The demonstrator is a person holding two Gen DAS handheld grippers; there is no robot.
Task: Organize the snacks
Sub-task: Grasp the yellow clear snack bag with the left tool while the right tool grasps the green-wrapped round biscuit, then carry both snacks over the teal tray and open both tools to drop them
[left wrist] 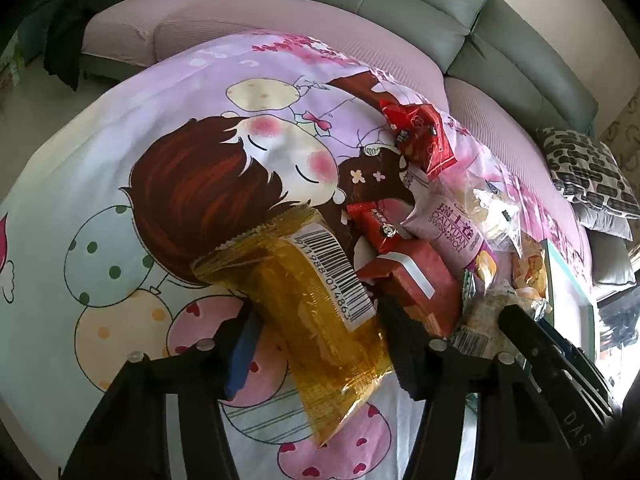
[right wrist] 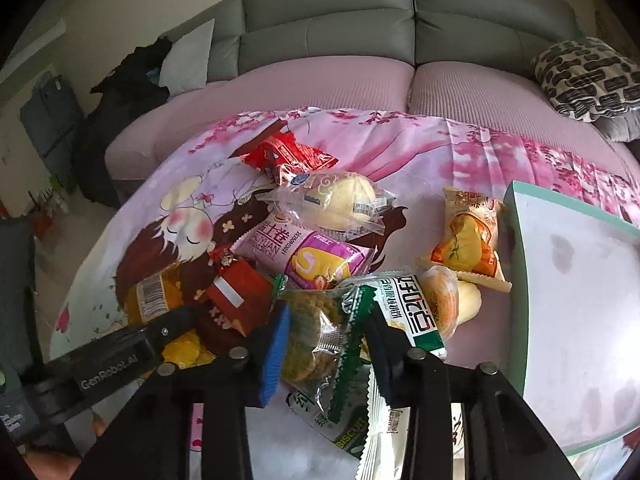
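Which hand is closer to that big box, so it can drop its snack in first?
Probably the right. The right gripper holds a green-edged biscuit pack, and the box sits just beside it. The left gripper holds a yellow packet, with the snack pile between it and the box.

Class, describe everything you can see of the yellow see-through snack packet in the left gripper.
The yellow see-through plastic snack packet is long, glossy and crinkled, with crimped ends and a white barcode label along one side. Pale food shows dimly inside. The left gripper is shut on its middle, holding it slantwise over the cartoon-printed cloth. Its upper side lies close to the dark red carton; contact is unclear.
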